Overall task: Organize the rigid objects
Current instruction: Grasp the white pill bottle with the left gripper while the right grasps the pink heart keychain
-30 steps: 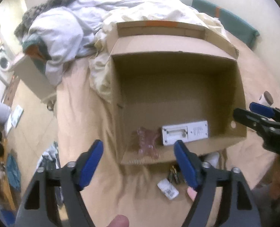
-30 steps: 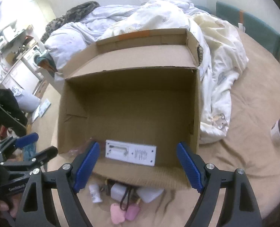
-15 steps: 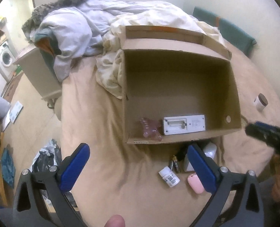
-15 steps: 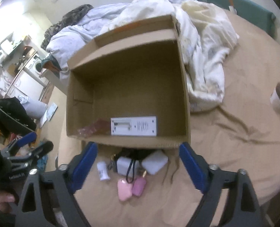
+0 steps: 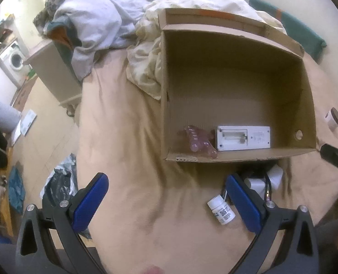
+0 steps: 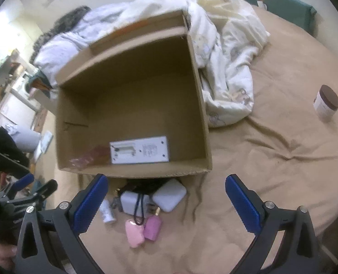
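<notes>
An open cardboard box (image 5: 214,80) (image 6: 146,91) lies on a tan bed. Inside it rest a flat white device (image 5: 243,137) (image 6: 139,152) and a pink translucent piece (image 5: 198,140) (image 6: 89,157). In front of the box lie a white pill bottle (image 5: 221,210) (image 6: 107,213), a white charger with a black cord (image 6: 132,202), a white square case (image 6: 169,195) and two pink items (image 6: 134,233). My left gripper (image 5: 166,203) is open over bare sheet, the bottle beside its right finger. My right gripper (image 6: 166,203) hangs above the small items, its jaws opening, nothing between them.
A white jar with a brown lid (image 6: 326,102) (image 5: 333,118) stands on the sheet to the right. Crumpled bedding (image 6: 226,57) is heaped behind and beside the box. The bed's left edge drops to a floor with a black bag (image 5: 59,182).
Both grippers opened wider and drew back from the box toward its near side. The bottle, charger, case and pink items in front of the box came into fuller view.
</notes>
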